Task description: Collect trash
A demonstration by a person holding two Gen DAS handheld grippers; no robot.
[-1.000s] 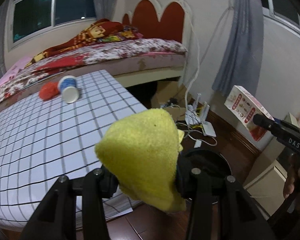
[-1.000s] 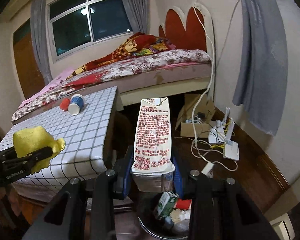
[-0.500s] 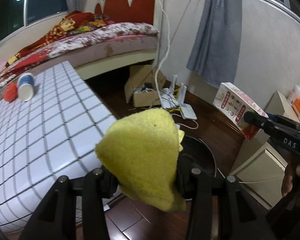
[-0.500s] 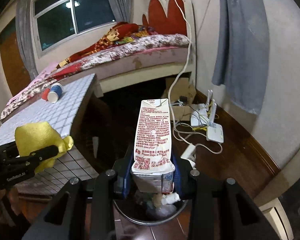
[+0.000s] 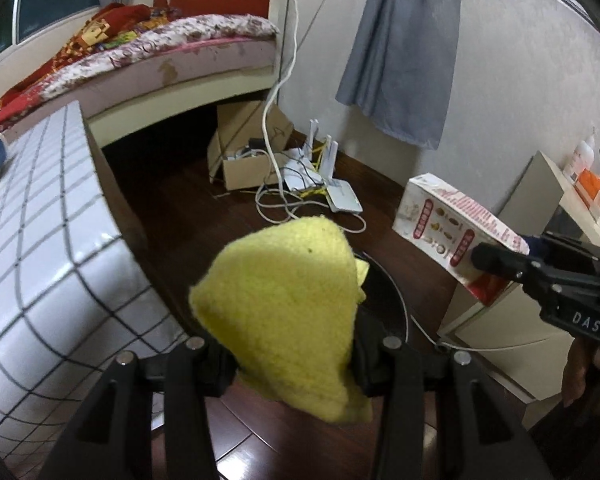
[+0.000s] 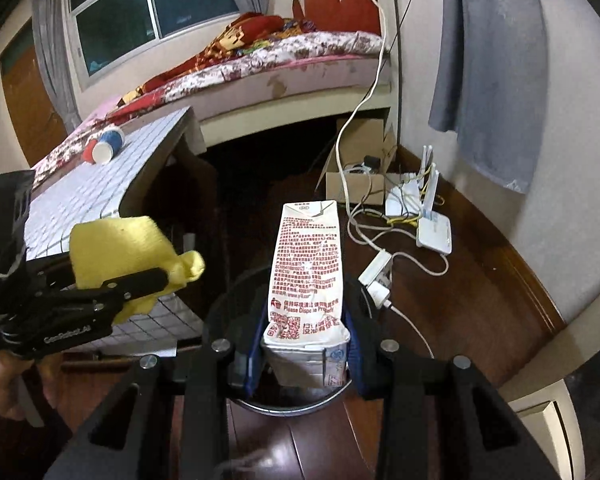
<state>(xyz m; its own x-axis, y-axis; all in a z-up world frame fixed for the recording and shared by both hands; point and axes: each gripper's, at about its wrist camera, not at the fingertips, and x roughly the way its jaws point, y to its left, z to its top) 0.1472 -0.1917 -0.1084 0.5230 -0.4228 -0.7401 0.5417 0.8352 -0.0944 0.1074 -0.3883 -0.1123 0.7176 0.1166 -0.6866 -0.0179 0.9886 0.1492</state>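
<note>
Both hands are hanging over the round black bin [image 6: 284, 402] on the dark wooden floor, each with something pinched. The left gripper [image 5: 296, 356] is clamping a crumpled yellow cloth [image 5: 284, 312], its jaws pressing in on the wad from both sides; from the right camera that same cloth [image 6: 120, 252] is sticking out past the black fingers, beside the corner of the checked tabletop [image 6: 100, 196]. The right gripper [image 6: 306, 354] is squeezing a flattened milk carton [image 6: 306, 264] by its lower end, blue pads tight against the sides, the red-printed face pointing forward over the bin's rim (how much is already in the bin I cannot tell, the carton is covering it). From the left camera the carton [image 5: 452, 232] is jutting out from the right gripper's finger at the far right, and the bin's rim [image 5: 396, 300] is peeking out just behind the cloth. Back on the tabletop, a paper cup [image 6: 108, 146] is lying on its side with a red thing touching it.
</note>
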